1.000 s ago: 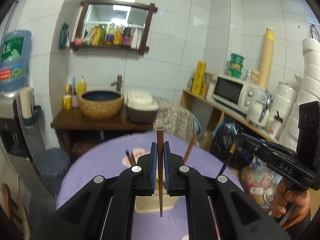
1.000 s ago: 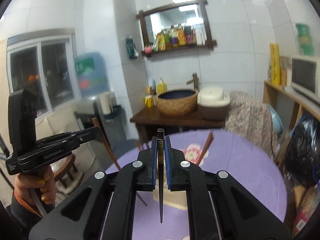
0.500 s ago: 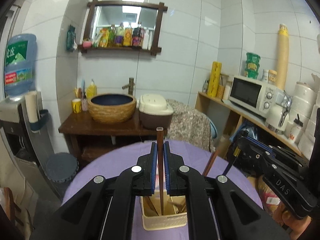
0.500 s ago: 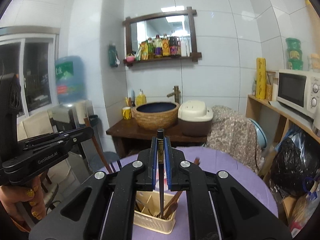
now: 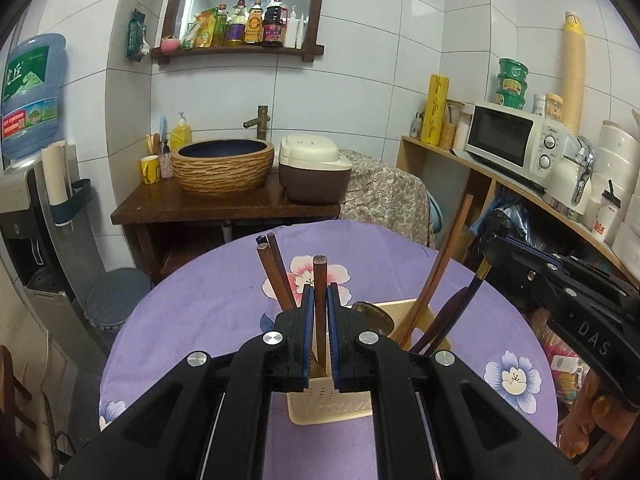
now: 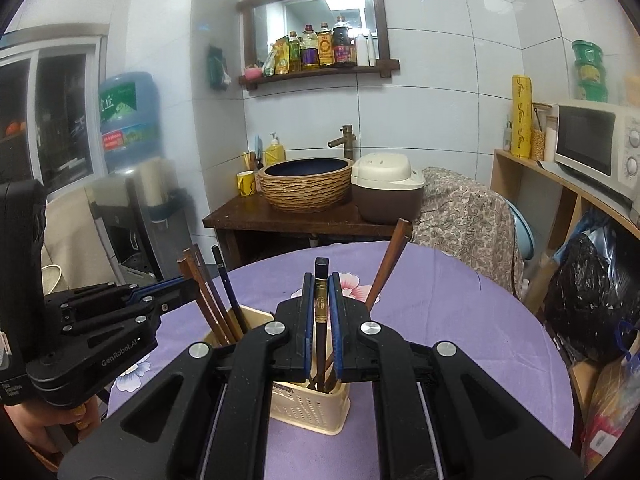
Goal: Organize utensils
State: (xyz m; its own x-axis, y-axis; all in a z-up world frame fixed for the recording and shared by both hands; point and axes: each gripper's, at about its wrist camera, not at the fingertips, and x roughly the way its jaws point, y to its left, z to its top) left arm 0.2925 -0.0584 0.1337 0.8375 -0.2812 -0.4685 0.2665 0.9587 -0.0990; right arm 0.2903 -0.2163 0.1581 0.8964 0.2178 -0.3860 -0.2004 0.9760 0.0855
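Note:
A cream perforated utensil holder point(image 5: 332, 402) stands on the round purple table point(image 5: 208, 320); it also shows in the right wrist view point(image 6: 310, 408). My left gripper point(image 5: 320, 300) is shut on a brown wooden chopstick point(image 5: 319, 280), held upright with its lower end inside the holder. My right gripper point(image 6: 321, 292) is shut on a dark chopstick point(image 6: 321, 300), also upright and reaching into the holder. Other brown chopsticks point(image 5: 276, 276) and a wooden spoon point(image 5: 444, 260) stand in the holder. Each gripper appears in the other's view: the right gripper point(image 5: 490, 256), the left gripper point(image 6: 188, 280).
The purple floral tablecloth point(image 6: 440, 312) covers the table. Behind it stand a dark wooden washstand point(image 5: 224, 208) with a woven basin point(image 5: 224, 168) and a rice cooker point(image 5: 316, 168). A shelf with a microwave point(image 5: 508, 136) lines the right wall. A water dispenser point(image 5: 28, 200) stands at left.
Both grippers have come down toward the holder with their chopsticks. The holder now sits close below the fingers, and the chopstick tips have gone down into it.

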